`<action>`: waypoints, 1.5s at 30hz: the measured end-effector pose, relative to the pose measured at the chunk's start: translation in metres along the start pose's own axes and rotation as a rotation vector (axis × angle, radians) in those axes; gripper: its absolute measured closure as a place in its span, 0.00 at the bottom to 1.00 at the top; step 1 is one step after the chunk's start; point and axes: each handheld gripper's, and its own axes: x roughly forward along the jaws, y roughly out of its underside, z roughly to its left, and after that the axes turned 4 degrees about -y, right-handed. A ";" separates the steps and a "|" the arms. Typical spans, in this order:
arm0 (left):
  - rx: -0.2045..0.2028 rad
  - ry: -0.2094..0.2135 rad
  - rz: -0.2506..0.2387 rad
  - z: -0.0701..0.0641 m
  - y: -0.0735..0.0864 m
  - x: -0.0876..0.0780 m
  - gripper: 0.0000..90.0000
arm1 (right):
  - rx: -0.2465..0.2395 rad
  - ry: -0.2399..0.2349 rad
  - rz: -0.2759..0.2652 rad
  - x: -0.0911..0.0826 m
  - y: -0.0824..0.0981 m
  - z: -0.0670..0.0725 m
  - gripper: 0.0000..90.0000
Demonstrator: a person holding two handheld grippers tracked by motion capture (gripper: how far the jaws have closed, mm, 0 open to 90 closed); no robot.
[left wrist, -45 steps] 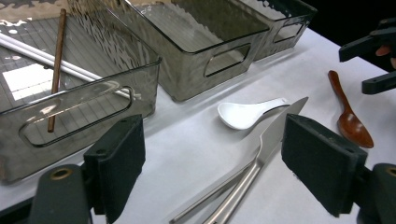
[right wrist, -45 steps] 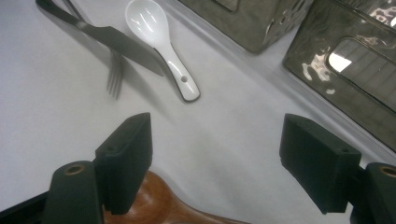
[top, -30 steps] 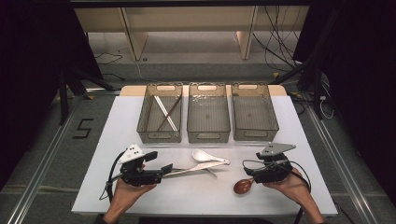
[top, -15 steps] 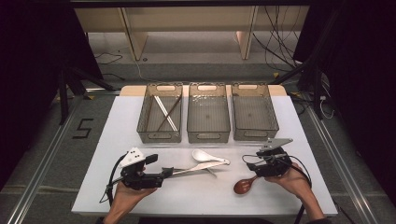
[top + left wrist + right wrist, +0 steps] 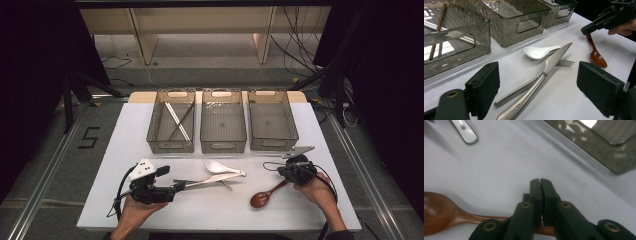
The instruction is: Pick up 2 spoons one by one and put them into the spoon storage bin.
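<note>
A brown wooden spoon (image 5: 262, 199) (image 5: 439, 212) lies near the table's front right. My right gripper (image 5: 287, 181) (image 5: 540, 182) has just closed, and its jaws are shut on the spoon's handle, which still rests on the table. A steel knife (image 5: 210, 181) (image 5: 549, 65) and a fork (image 5: 565, 63) lie crossed at the front centre, with a white ceramic spoon (image 5: 222, 167) (image 5: 539, 52) just behind them. My left gripper (image 5: 176, 186) (image 5: 539, 75) stands open and low on the table, its jaws on either side of the knife and fork handles without touching them.
Three smoky clear bins stand in a row at the back of the white table (image 5: 125, 150). The left bin (image 5: 170, 146) holds chopsticks (image 5: 177, 120). The middle bin (image 5: 223, 146) and the right bin (image 5: 274, 144) show nothing inside. The right gripper (image 5: 594, 23) appears far off in the left gripper view.
My right gripper shifted right and down onto the wooden spoon's handle and shut on it. The left gripper and the other cutlery have stayed put.
</note>
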 end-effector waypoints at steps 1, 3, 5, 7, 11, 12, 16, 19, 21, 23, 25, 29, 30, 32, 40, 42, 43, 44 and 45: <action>0.000 0.003 0.002 0.000 0.000 0.000 0.20 | 0.000 0.004 0.007 0.001 0.001 -0.001 1.00; 0.003 0.004 0.002 0.000 0.000 0.000 0.20 | -0.002 0.011 0.023 0.005 0.003 -0.002 1.00; 0.003 0.004 0.001 -0.001 0.000 0.000 0.20 | 0.002 0.013 0.041 0.008 0.006 -0.002 1.00; 0.006 0.003 -0.001 0.000 0.000 0.000 0.20 | 0.010 0.005 0.033 0.007 0.008 -0.003 1.00; 0.004 -0.003 -0.002 0.001 0.001 0.000 0.20 | 0.026 0.009 0.054 0.004 0.010 -0.002 1.00; 0.000 -0.003 -0.003 0.001 0.001 -0.001 0.20 | 0.027 0.009 0.064 0.002 0.011 -0.001 1.00; 0.003 -0.005 -0.002 0.001 0.002 -0.001 0.20 | 0.032 0.004 0.092 -0.005 0.017 0.003 1.00; 0.006 -0.004 -0.002 0.001 0.002 -0.002 0.20 | 0.038 0.000 0.103 -0.010 0.023 0.007 1.00; 0.009 -0.003 0.000 0.001 0.002 -0.002 0.20 | 0.040 -0.005 0.110 -0.013 0.027 0.011 1.00; 0.011 -0.003 0.002 0.000 0.002 -0.001 0.20 | 0.037 -0.013 0.122 -0.017 0.031 0.014 1.00; 0.012 -0.002 0.001 0.000 0.002 -0.001 0.20 | 0.036 -0.019 0.131 -0.020 0.035 0.017 1.00; 0.013 -0.003 0.001 0.000 0.002 -0.001 0.20 | 0.026 -0.032 0.154 -0.026 0.041 0.024 1.00; 0.011 -0.004 0.000 -0.001 0.002 -0.001 0.20 | 0.022 -0.038 0.163 -0.027 0.042 0.026 1.00; 0.010 -0.002 -0.003 -0.001 0.002 -0.001 0.20 | 0.007 -0.045 0.179 -0.030 0.044 0.031 1.00; 0.008 -0.002 -0.008 -0.001 0.002 -0.001 0.21 | -0.026 -0.053 0.191 -0.038 0.047 0.036 0.94; 0.011 -0.003 -0.007 0.000 0.002 -0.002 0.20 | -0.034 -0.070 0.173 -0.043 0.044 0.036 0.85; 0.010 -0.003 -0.008 0.000 0.002 -0.002 0.20 | -0.047 -0.080 0.161 -0.046 0.041 0.038 0.79; 0.009 -0.003 -0.008 0.000 0.002 -0.002 0.21 | -0.055 -0.098 0.156 -0.048 0.039 0.039 0.76; 0.009 -0.003 -0.008 0.000 0.002 -0.002 0.20 | -0.066 -0.111 0.151 -0.049 0.037 0.041 0.73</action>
